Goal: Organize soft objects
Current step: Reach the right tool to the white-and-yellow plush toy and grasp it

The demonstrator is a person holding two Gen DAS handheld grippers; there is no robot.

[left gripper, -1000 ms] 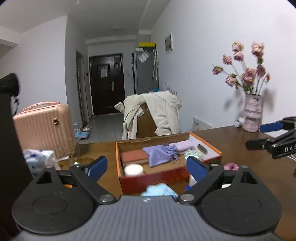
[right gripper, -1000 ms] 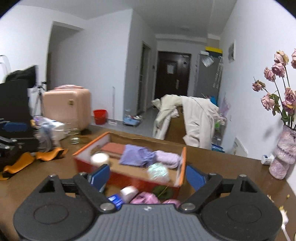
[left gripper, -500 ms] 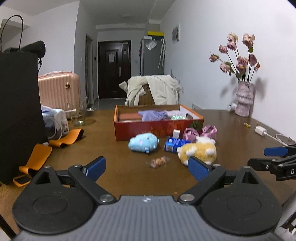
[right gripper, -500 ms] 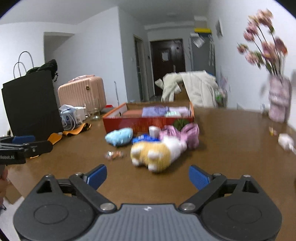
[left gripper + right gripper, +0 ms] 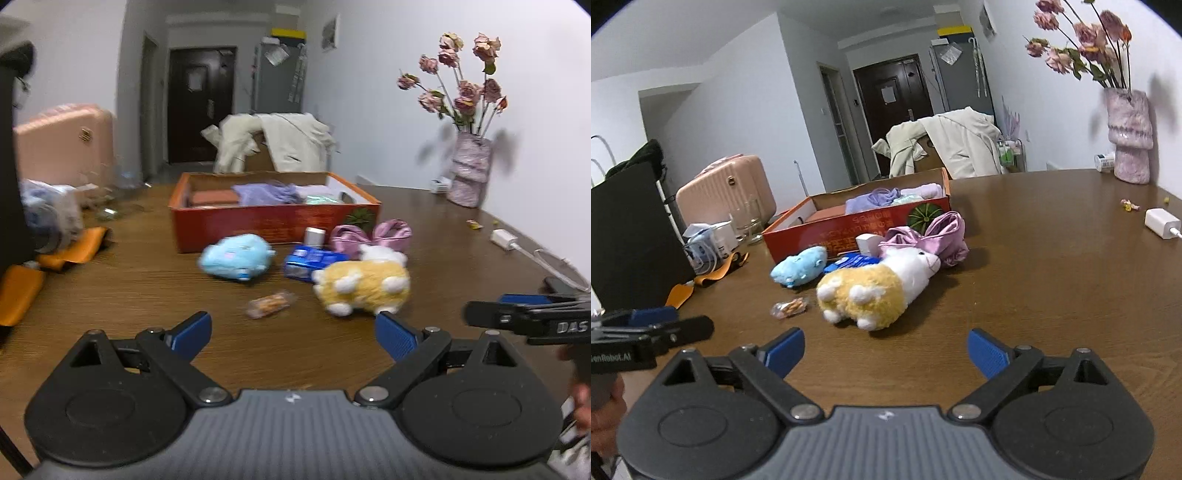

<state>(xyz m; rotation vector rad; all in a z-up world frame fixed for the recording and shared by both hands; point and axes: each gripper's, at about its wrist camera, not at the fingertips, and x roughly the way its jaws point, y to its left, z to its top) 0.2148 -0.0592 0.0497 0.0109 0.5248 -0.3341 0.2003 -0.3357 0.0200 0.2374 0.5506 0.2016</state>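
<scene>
A yellow and white plush (image 5: 364,282) (image 5: 875,291) lies on the brown table, with a blue plush (image 5: 236,256) (image 5: 799,265) to its left and a pink satin pouch (image 5: 373,236) (image 5: 932,234) behind it. An orange box (image 5: 273,219) (image 5: 857,229) behind them holds purple cloth items. My left gripper (image 5: 293,334) is open and empty, short of the plushes. My right gripper (image 5: 886,350) is open and empty, just short of the yellow plush.
A blue packet (image 5: 312,260), a white small container (image 5: 314,236) and a snack wrapper (image 5: 271,304) lie among the toys. A vase of flowers (image 5: 469,173), a white charger (image 5: 504,238), orange straps (image 5: 70,247) and a black bag (image 5: 631,236) sit at the table's sides.
Both grippers have pulled back from over the box to the table's near side and now sit lower, with the plushes in front. Both stay open.
</scene>
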